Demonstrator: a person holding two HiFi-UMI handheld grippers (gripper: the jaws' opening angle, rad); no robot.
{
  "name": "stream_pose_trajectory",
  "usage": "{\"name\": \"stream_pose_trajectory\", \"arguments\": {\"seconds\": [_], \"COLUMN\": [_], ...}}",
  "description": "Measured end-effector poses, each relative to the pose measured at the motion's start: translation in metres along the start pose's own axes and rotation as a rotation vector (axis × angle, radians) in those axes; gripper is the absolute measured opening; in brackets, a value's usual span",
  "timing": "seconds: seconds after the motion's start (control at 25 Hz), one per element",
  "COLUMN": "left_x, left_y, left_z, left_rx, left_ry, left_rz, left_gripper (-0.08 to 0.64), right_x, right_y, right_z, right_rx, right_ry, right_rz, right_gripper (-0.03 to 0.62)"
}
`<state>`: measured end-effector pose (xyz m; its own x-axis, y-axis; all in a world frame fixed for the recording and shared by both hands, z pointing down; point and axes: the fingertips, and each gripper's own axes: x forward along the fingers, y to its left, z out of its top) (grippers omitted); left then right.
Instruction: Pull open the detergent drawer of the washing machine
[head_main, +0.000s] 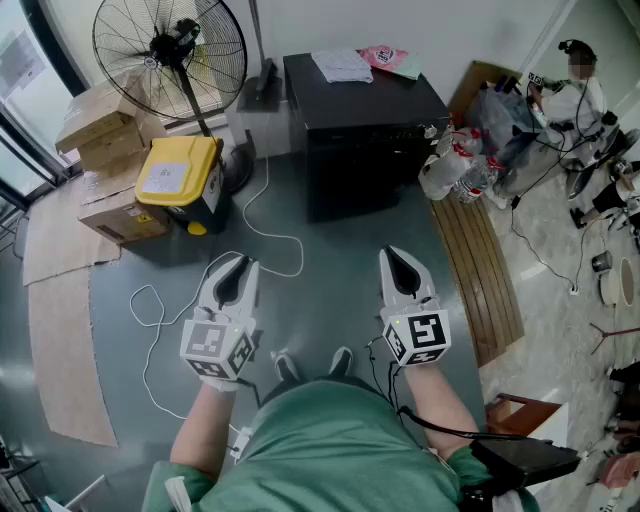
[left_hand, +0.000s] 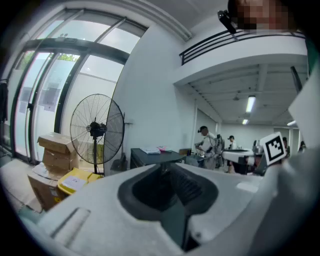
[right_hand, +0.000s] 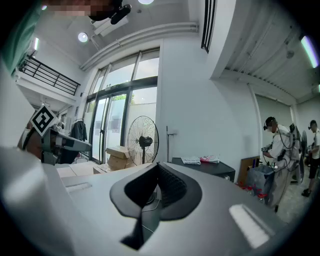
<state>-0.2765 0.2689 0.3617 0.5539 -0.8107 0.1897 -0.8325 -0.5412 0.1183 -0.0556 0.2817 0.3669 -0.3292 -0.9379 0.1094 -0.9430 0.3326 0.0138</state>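
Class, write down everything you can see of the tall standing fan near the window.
The fan is a tall black pedestal type: a large round cage of metal-looking wire, a dark motor hub at its centre, a thin pole and a round base. It stands upright on the grey floor by the window, between the cardboard boxes and the black cabinet, beside the yellow box. Whether it spins cannot be told.

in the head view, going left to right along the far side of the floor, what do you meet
cardboard boxes → yellow case → black cabinet → clear plastic bottles → seated person. The fan overlaps the yellow case, so it is left out.
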Motion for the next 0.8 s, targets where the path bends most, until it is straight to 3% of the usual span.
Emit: {"name": "stream_pose_trajectory", "arguments": {"seconds": [0.32, 0.56, 0.8], "left_x": [0.014, 0.028, 0.043], "left_y": [-0.036, -0.062, -0.092], "left_z": [-0.005, 0.002, -0.004], "left_rx": [0.026, 0.044, 0.051], "left_ry": [0.008, 0.013, 0.024], "left_rz": [0.032, 0.062, 0.066], "left_gripper": [0.057, 0.055, 0.055], "right_x": [-0.02, -0.033, -0.043], "right_y": [-0.035, -0.071, -0.103], "right_z": [-0.012, -0.01, -0.009], "right_rx": [0.024, 0.138, 0.174], "right_ry": [-0.008, -0.05, -0.085], "right_rz": [0.014, 0.049, 0.075], "right_gripper": [0.0, 0.002, 0.006]}}
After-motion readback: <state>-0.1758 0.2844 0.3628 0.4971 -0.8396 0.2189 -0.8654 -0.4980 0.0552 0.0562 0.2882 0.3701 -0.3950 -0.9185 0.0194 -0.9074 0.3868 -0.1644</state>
